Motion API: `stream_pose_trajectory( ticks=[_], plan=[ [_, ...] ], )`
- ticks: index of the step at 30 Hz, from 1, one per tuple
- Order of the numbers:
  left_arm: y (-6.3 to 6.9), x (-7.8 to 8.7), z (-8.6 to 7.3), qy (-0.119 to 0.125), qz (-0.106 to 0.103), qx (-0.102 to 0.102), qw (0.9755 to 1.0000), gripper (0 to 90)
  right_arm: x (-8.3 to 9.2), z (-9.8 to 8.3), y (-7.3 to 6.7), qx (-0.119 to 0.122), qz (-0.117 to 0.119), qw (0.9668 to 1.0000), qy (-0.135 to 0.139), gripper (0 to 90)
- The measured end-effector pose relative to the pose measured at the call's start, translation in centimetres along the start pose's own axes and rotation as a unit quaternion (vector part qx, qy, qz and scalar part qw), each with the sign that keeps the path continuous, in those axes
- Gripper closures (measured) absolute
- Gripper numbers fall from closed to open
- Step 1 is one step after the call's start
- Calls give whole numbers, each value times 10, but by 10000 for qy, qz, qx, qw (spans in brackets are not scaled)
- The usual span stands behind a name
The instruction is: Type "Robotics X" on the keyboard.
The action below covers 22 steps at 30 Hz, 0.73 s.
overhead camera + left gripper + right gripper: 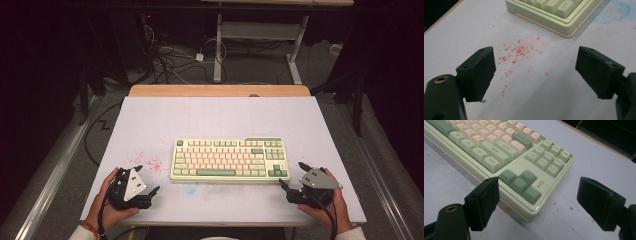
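A pale green keyboard with pink and green keys lies in the middle of the white table sheet. My left gripper rests near the front left, held by a hand, jaws wide apart and empty. In the left gripper view the keyboard's near left corner lies ahead of the open left gripper. My right gripper sits just off the keyboard's front right corner, open and empty. The right gripper view shows the arrow keys between and beyond the jaws of my right gripper.
Red specks stain the sheet left of the keyboard, and a faint blue smudge lies before it. A wooden table edge runs along the back. Cables and desk legs stand on the floor beyond.
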<state>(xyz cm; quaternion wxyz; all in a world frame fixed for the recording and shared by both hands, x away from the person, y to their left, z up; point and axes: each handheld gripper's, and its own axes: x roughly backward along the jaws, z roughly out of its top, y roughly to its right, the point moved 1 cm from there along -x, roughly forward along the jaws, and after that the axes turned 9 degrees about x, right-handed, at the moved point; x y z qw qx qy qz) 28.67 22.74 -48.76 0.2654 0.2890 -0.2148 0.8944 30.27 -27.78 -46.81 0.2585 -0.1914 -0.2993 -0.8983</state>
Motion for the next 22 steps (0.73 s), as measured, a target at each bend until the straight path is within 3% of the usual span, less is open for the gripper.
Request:
stream_pose_trajectory(
  ticks=[22],
  plan=[
    [-1, -9, 3, -108, 51, -7, 9999, 157, -2, -3, 0, 79, 31, 9999, -65, 190]
  ],
)
